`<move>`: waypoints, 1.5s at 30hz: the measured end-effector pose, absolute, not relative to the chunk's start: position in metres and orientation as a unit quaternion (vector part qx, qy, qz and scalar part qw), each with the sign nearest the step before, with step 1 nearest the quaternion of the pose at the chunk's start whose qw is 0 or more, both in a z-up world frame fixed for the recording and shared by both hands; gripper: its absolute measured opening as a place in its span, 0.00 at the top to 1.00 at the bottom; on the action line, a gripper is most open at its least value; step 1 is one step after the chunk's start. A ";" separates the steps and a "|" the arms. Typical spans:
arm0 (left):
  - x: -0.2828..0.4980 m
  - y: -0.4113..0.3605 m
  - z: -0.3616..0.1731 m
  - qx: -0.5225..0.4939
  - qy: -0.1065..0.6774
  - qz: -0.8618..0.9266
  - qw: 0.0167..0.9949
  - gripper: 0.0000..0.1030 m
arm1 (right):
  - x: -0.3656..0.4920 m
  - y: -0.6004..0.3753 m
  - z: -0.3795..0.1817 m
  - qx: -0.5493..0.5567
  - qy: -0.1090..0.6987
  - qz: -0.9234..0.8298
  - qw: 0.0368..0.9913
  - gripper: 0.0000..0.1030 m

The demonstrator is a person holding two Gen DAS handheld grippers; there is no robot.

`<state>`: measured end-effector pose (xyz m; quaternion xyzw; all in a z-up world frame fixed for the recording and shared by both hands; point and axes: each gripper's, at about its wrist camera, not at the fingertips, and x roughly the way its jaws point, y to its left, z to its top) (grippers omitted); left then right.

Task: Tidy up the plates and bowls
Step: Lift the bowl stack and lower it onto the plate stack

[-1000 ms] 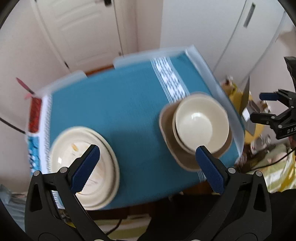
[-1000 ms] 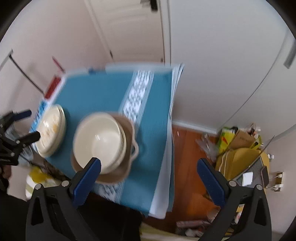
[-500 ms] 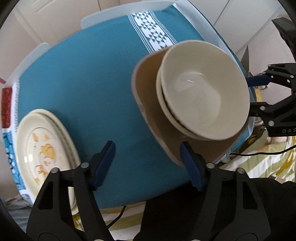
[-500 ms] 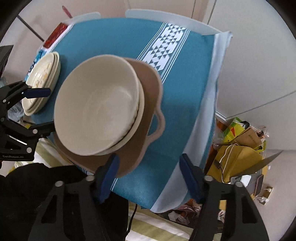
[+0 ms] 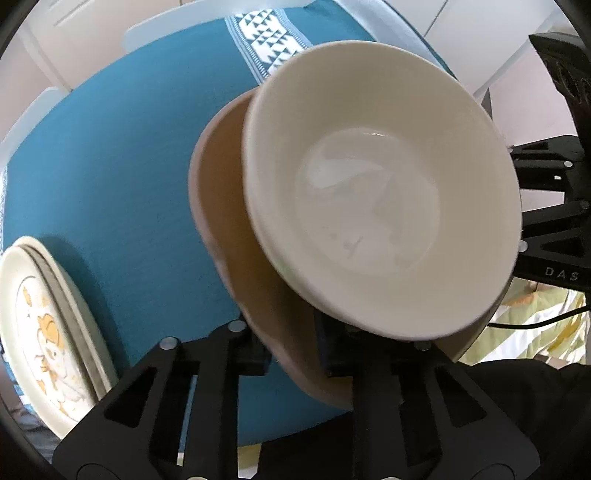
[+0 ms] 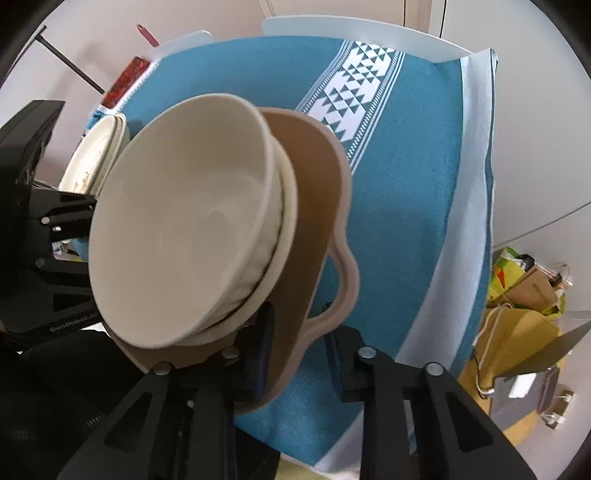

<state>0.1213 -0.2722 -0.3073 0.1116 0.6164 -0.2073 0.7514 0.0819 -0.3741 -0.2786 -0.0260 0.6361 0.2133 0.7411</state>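
Two cream bowls (image 5: 369, 199) (image 6: 184, 229) sit nested on a brown handled dish (image 5: 229, 206) (image 6: 314, 192) on the teal tablecloth (image 5: 110, 147) (image 6: 406, 184). My left gripper (image 5: 291, 350) points down at the dish's near rim. Its jaws are closing, with the rim pinched between the pads. My right gripper (image 6: 299, 354) is closing on the rim beside the dish's loop handle, one pad inside and one outside. A stack of cream plates (image 5: 40, 332) (image 6: 99, 147) with a yellow print lies at the table's left end.
Yellow bags and boxes (image 6: 524, 302) clutter the wooden floor to the right of the table. A red packet (image 6: 125, 77) lies at the far left corner. White chair backs (image 6: 332, 26) stand beyond the far edge. Striped green fabric (image 5: 546, 325) lies below the near edge.
Both grippers have come down close onto the brown dish. Their jaws have gone from wide open to closed around its rim. The dish and bowls now fill both views.
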 end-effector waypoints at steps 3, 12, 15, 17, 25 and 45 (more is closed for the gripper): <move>0.118 -0.276 -0.306 0.122 0.603 -0.204 0.762 0.86 | 0.076 -0.372 -0.281 -0.028 0.625 0.216 0.750 0.86; 0.114 -0.280 -0.296 0.131 0.575 -0.192 0.784 0.88 | 0.072 -0.381 -0.279 -0.018 0.603 0.207 0.770 0.86; 0.115 -0.273 -0.290 0.134 0.562 -0.187 0.794 0.89 | 0.072 -0.379 -0.279 -0.021 0.592 0.202 0.780 0.86; 0.115 -0.273 -0.287 0.134 0.556 -0.185 0.799 0.89 | 0.071 -0.380 -0.277 -0.021 0.587 0.199 0.785 0.86; 0.120 -0.254 -0.256 0.116 0.537 -0.168 0.819 0.90 | 0.076 -0.372 -0.245 -0.028 0.573 0.195 0.796 0.86; 0.125 -0.074 -0.188 0.090 0.512 -0.145 0.842 0.91 | 0.093 -0.194 -0.169 -0.058 0.543 0.205 0.812 0.86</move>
